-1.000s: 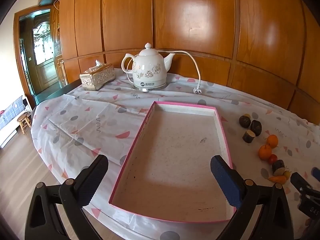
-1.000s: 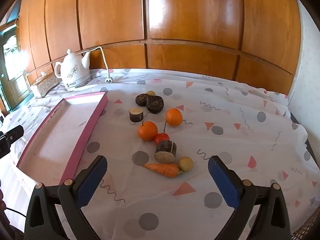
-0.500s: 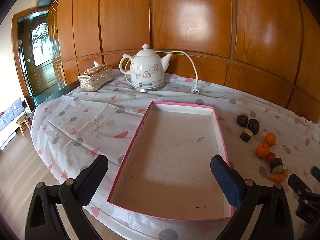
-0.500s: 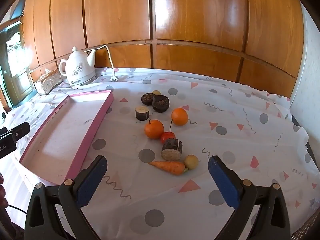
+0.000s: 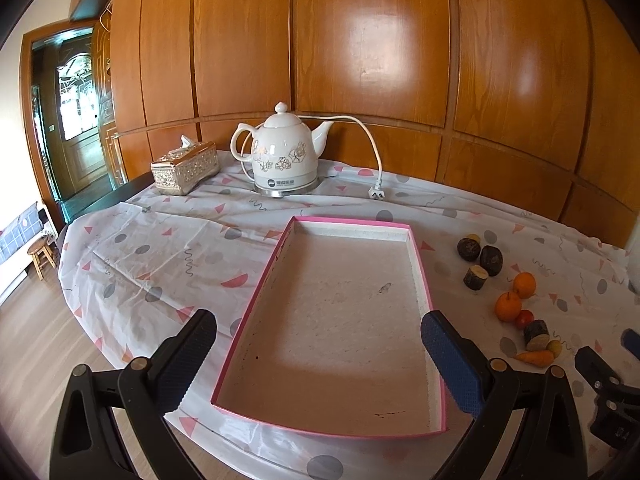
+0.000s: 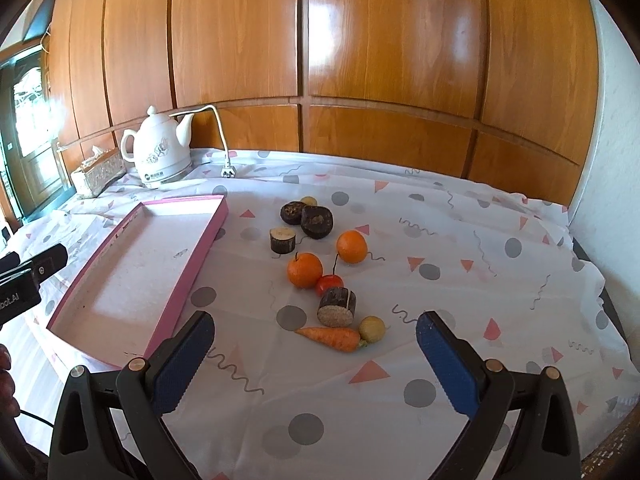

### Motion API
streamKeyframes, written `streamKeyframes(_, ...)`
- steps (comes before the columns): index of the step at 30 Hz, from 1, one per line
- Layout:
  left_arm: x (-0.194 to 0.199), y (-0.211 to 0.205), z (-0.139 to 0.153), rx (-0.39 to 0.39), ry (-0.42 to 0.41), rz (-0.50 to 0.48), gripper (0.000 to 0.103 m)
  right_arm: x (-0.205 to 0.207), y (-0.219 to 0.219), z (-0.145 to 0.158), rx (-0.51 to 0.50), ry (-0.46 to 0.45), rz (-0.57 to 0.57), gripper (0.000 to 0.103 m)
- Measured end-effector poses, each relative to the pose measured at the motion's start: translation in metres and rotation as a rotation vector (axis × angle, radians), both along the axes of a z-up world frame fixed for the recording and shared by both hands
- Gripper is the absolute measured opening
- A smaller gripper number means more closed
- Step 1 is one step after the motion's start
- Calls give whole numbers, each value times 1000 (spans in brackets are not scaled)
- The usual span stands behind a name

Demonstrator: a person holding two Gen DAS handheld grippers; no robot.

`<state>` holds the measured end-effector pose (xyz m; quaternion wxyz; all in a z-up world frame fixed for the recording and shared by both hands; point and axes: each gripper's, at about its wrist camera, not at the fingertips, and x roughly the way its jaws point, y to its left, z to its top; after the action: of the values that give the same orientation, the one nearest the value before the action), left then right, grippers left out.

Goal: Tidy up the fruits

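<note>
Tray bare inside – oranges and carrot beside it

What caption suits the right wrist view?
Open right gripper hovers before carrot, oranges and log pieces beside the pink tray.

Glossy wood wall; ceramic-looking kettle; perhaps plastic tablecloth

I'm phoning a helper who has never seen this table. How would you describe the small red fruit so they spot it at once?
Start at the pink-edged tray on the patterned cloth; the produce lies loose to its right. In that cluster, find the nearer of the two oranges. The red fruit touches its near-right side, just behind the bark-covered log slice, and is the only red, glossy piece there.
</note>
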<state>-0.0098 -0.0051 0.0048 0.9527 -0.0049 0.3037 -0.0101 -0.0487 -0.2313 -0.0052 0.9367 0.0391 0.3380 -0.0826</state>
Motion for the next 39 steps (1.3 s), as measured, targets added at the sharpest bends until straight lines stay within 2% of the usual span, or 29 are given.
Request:
streamKeyframes(12,-12,-8,10,-13,-23,-36,103,-19,0,15,-27,-38,-21,103)
streamKeyframes(39,-13,-11,13,-8,-29,-44,103,-25,1,14,-27,-42,-22,103)
